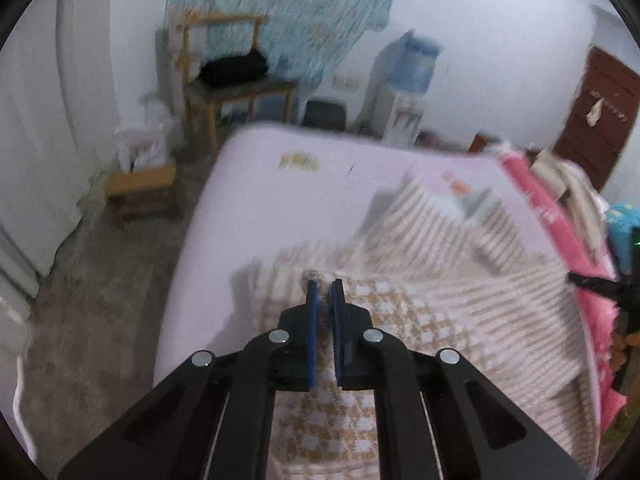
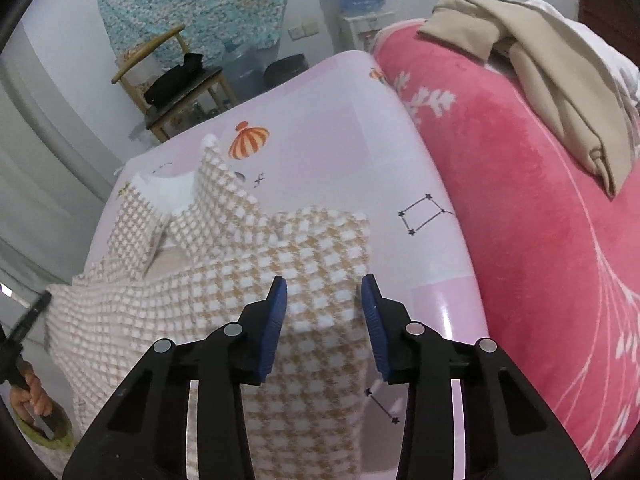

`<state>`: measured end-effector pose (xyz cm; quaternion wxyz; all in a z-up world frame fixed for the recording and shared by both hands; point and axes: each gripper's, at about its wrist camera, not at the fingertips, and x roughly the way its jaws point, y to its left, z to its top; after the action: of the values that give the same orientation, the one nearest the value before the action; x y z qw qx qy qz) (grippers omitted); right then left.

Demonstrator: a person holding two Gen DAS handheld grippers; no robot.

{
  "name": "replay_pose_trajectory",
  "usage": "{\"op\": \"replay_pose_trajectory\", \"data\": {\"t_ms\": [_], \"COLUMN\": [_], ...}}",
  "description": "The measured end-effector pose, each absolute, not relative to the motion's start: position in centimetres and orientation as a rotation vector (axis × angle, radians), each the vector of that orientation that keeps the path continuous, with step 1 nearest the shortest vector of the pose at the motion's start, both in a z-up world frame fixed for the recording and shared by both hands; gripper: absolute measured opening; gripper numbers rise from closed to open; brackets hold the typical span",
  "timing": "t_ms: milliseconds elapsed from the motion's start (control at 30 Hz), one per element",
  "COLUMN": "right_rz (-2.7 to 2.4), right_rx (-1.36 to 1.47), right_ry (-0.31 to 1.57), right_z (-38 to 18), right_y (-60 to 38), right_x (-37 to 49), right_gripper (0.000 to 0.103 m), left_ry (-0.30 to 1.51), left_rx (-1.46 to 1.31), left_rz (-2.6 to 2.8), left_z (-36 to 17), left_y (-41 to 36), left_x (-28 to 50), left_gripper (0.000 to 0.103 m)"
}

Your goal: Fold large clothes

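A tan-and-white houndstooth garment (image 1: pixel 420 280) lies spread on the pale pink bed sheet (image 1: pixel 280 200). My left gripper (image 1: pixel 325 286) is shut on a fold of this garment and lifts its edge; the view is motion blurred. In the right wrist view the same garment (image 2: pixel 248 272) lies with its collar (image 2: pixel 172 192) toward the far left. My right gripper (image 2: pixel 324 284) is open and empty, hovering over the garment's right edge. The left gripper's tip (image 2: pixel 28 320) shows at the left edge of that view.
A pink fleece blanket (image 2: pixel 540 220) lies along the bed's right side with a beige garment (image 2: pixel 560 80) on it. A wooden chair (image 1: pixel 232 84), a small stool (image 1: pixel 140 192), a water dispenser (image 1: pixel 404 92) and a brown door (image 1: pixel 600 112) stand beyond the bed.
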<state>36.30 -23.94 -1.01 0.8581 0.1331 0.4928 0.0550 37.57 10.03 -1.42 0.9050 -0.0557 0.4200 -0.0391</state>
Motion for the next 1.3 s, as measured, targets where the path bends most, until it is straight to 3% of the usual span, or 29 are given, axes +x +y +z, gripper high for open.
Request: {"op": "replay_pose_trajectory", "data": {"t_ms": [133, 400, 533, 600, 667, 900, 1067, 1300], "right_rz": [0.092, 0.166, 0.275, 0.27, 0.219, 0.175, 0.116, 0.22], "right_rx": [0.263, 0.153, 0.055, 0.003, -0.05, -0.017, 0.042, 0.044], "right_ry": [1.016, 0.875, 0.895, 0.972, 1.022, 0.973, 1.046, 0.973], "right_z": [-1.2, 2.1, 1.6, -0.6, -2.7, -0.5, -3.5, 1.4], "right_y": [-24.3, -23.2, -20.2, -18.8, -18.5, -20.0, -22.1, -17.7], "right_x": [36.0, 33.4, 33.1, 34.1, 35.2, 35.9, 38.5, 37.3], "right_gripper": [0.032, 0.03, 0.029, 0.024, 0.014, 0.013, 0.013, 0.021], "left_ry": [0.946, 0.825, 0.838, 0.926, 1.0, 0.966, 0.962, 0.966], "left_rx": [-0.085, -0.069, -0.086, -0.093, -0.053, -0.084, -0.098, -0.118], "left_rz": [-0.047, -0.035, -0.154, -0.182, -0.12, -0.156, -0.151, -0.162], "left_z": [-5.8, -1.7, -1.3, -3.2, -5.5, -5.7, -5.8, -5.7], "left_y": [10.4, 10.1, 8.6, 7.6, 7.4, 8.5, 8.6, 8.9], "left_x": [37.7, 35.2, 34.8, 35.6, 36.5, 35.6, 35.4, 35.4], "left_gripper": [0.008, 0.011, 0.011, 0.012, 0.011, 0.012, 0.012, 0.012]}}
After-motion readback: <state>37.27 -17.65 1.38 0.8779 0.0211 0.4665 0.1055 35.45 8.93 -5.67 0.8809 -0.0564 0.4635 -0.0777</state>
